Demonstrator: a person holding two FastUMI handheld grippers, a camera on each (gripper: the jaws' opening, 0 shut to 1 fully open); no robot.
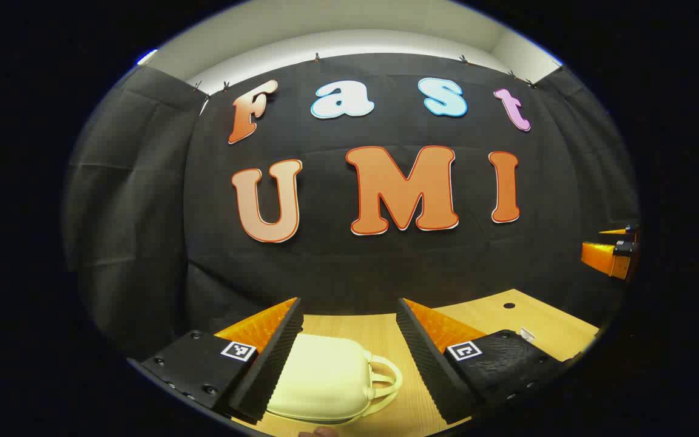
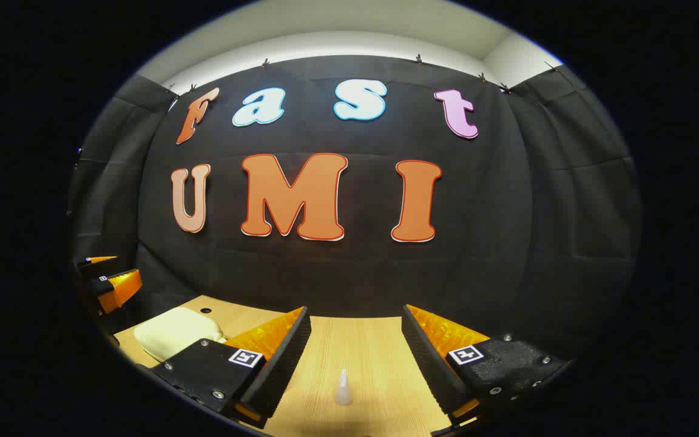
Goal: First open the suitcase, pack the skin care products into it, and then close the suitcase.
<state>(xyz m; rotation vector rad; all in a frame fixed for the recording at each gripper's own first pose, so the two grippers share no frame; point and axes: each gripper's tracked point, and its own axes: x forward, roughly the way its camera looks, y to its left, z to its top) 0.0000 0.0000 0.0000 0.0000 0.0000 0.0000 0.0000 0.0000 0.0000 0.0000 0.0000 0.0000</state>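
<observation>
The left gripper (image 1: pixel 348 315) hung above the pale wooden counter (image 1: pixel 537 328) with its two fingers spread wide, released, nothing between them pressed. Right below and between those fingers, in the left gripper view, lay the small cream-coloured hard-shell suitcase (image 1: pixel 325 379), closed and flat on the counter, its looped handle (image 1: pixel 386 379) pointing toward the right finger; the left finger overlapped the case's left edge in the picture, though whether it touched I could not tell. Far off at the right edge of that view the right gripper (image 1: pixel 613 246) poked in, well apart from the suitcase. Over in the right gripper view, the right gripper (image 2: pixel 355 318) was likewise splayed apart, gripping nothing, hovering above the counter (image 2: pixel 374 340). Between its fingers, low in the frame, stood a small translucent whitish cone-tipped skin care bottle (image 2: pixel 343 387), upright on the wood and clear of both fingers. The suitcase (image 2: pixel 176 331) showed here off to the left, beyond the gripper's left finger, lid down, lying near the counter's left edge. Just above and beside it at the far left rim, the left gripper (image 2: pixel 104 276) came into sight, hanging over that end of the counter. The bottle and the suitcase sat well apart.
</observation>
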